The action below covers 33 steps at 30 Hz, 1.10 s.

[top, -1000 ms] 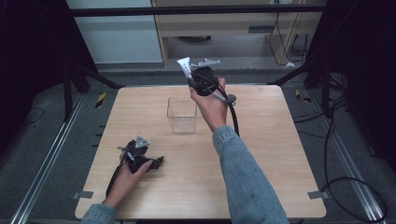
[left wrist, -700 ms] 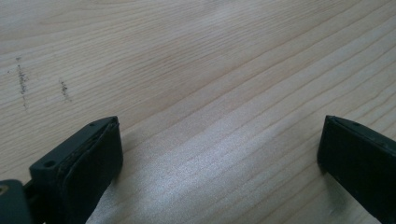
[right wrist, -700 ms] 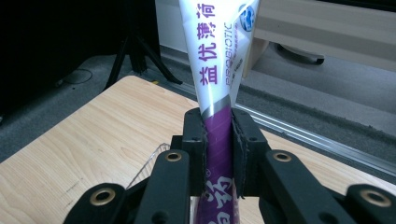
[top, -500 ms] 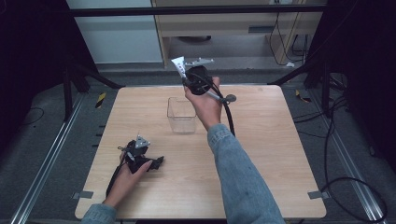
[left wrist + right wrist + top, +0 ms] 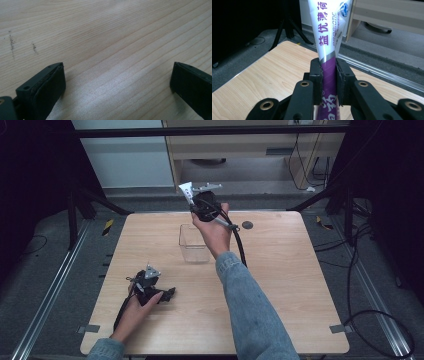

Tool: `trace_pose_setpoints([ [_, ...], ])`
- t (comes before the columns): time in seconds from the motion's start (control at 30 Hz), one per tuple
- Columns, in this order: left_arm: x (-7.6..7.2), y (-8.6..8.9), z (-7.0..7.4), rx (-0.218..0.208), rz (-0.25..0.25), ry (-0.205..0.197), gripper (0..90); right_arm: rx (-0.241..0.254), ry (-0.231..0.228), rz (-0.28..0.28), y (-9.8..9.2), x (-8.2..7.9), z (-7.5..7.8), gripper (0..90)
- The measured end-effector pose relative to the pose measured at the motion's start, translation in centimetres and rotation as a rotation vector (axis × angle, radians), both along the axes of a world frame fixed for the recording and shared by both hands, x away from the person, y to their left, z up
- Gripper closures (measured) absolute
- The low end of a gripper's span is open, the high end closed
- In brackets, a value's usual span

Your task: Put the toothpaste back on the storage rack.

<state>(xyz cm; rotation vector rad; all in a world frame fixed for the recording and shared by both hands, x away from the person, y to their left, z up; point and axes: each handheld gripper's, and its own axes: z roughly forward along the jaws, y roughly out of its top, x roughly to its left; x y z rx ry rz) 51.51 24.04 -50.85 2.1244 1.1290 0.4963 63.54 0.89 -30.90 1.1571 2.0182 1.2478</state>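
The left gripper (image 5: 167, 293) rested low on the wooden table (image 5: 300, 285) near its front left, jaws spread wide with only bare wood between them. Right of it stood a clear plastic container (image 5: 194, 244), apparently empty. The right gripper (image 5: 329, 75), raised just beyond the container, was clamped on a white and purple tube (image 5: 329, 32).

A box (image 5: 194, 244) stands on the table (image 5: 280, 285), a little behind its middle, and a small disc (image 5: 247, 225) lies to its right near the far edge. The right gripper (image 5: 190, 195) hangs above the far edge just behind the box, with a tube (image 5: 329, 37) between its jaws. The left gripper (image 5: 149, 285) rests on the table near the front left corner, well apart from the box
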Motion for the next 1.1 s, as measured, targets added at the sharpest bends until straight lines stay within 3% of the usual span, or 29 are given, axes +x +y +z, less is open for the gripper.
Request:
trace_pose_setpoints([
  [1.1,0.0,0.0,0.0,0.001,0.000,0.000,0.0,0.030,-0.003,-0.004,1.1,1.7,-2.2,77.2],
])
